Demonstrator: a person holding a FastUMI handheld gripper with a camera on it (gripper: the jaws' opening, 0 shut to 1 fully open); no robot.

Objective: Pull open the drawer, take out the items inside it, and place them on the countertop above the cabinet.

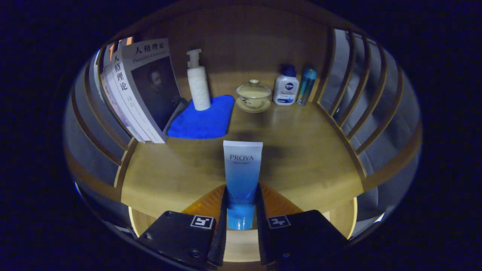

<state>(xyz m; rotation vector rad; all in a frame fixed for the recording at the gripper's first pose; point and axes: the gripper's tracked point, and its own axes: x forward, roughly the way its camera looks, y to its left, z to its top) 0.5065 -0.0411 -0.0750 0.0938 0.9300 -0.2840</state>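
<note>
The blue tube (241, 180) is held clamped between the fingers (241, 210), cap downward, above the front edge of the bench (301, 158). It is kept upright, presumably to be stood there, well clear of the blue cloth (203, 118) and lidded cup (253, 96) at the back.

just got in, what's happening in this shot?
The handheld gripper is shut on a blue-and-white tube, held cap-down between its fingers at the front edge of the wooden countertop. Beyond it stand leaning books, a white pump bottle on a blue cloth, a lidded tea cup on a saucer, a white bottle and a slim teal bottle. The tube looks about to be set down.
</note>
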